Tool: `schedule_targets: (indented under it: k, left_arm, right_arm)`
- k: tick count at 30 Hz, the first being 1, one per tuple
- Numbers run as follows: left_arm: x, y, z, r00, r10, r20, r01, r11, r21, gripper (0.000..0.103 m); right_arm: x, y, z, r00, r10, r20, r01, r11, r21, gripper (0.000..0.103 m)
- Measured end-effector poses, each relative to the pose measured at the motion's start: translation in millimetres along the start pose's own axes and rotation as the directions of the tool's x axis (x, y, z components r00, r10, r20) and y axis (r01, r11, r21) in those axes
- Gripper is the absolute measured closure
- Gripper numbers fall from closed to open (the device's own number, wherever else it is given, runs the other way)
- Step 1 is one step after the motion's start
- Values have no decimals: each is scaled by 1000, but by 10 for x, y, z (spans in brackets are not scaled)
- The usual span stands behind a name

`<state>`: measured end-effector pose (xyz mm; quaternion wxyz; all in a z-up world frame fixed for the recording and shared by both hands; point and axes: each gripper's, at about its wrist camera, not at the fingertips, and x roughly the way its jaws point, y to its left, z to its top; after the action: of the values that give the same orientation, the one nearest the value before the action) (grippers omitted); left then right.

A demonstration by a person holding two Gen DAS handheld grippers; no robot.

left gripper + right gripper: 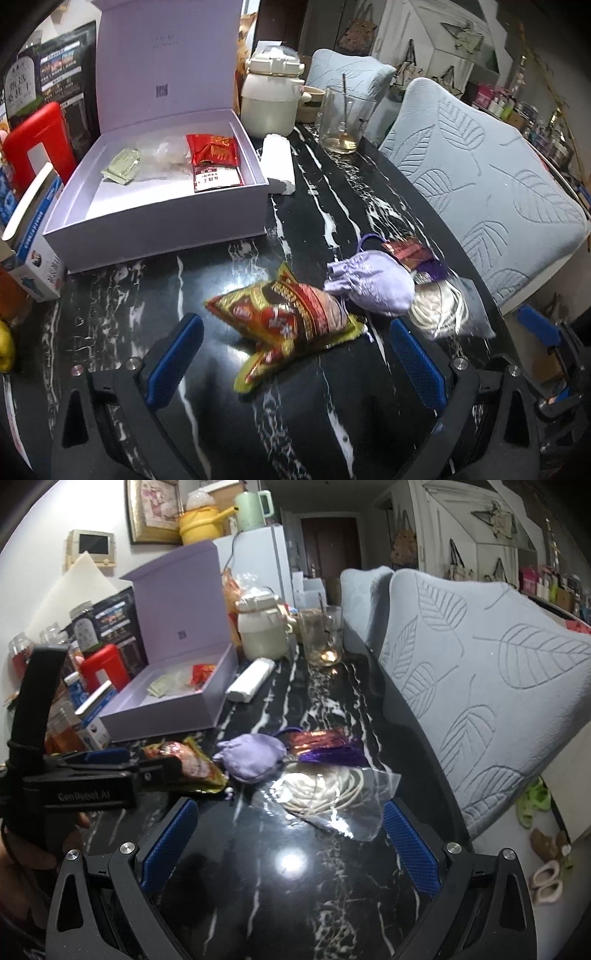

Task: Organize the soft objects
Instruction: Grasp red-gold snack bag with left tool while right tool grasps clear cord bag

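Covering the black marbled tabletop [295, 904] are a lilac gift box [166, 218], a snack packet [291, 325] and a lilac pouch [255, 757]; leaf-patterned chairs [480, 686] are drawn alongside. Left gripper [295, 365] and right gripper [291, 842] are held wide, empty.

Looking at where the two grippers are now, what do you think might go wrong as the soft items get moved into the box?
1. The lilac pouch rests against the red-and-gold snack packet in front of the open left gripper; closing may catch its cord and drag both.
2. The clear bag of coiled cord looks slippery, so the open right gripper may lose it.
3. The glass cup beside the lilac box might be knocked.
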<state>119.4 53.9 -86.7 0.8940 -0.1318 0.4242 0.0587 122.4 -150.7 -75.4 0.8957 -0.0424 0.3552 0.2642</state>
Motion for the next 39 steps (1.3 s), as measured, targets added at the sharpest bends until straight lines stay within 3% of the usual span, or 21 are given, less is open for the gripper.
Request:
schedule_targets:
  k: [9, 15, 27, 30, 32, 35, 39]
  left_arm:
    - [317, 111, 90, 998, -32, -50, 26, 992, -121, 1]
    - [466, 111, 105, 996, -49, -75, 38, 990, -137, 1]
    - [472, 178, 88, 997, -33, -63, 25, 991, -129, 1]
    - [448, 199, 71, 998, -19, -56, 12, 992, -124, 9]
    - [430, 207, 56, 999, -8, -53, 2, 994, -113, 15]
    - [415, 185, 48, 999, -5, -43, 1, 994, -109, 31]
    - [396, 159, 33, 999, -17, -41, 12, 994, -105, 38]
  right_arm:
    - [255, -198, 116, 997, -51, -60, 52, 999, 1, 1]
    - [370, -351, 124, 994, -74, -86, 78, 996, 41, 1]
    - [680, -598, 114, 990, 8, -138, 15, 986, 164, 1]
    - [769, -602, 120, 987, 33, -155, -4, 983, 184, 2]
    - [775, -601, 120, 988, 30, -149, -1, 982, 188, 12]
    - [766, -608, 113, 988, 27, -152, 2, 983, 185, 37]
    - [723, -625, 75, 986, 79, -150, -45, 976, 214, 64]
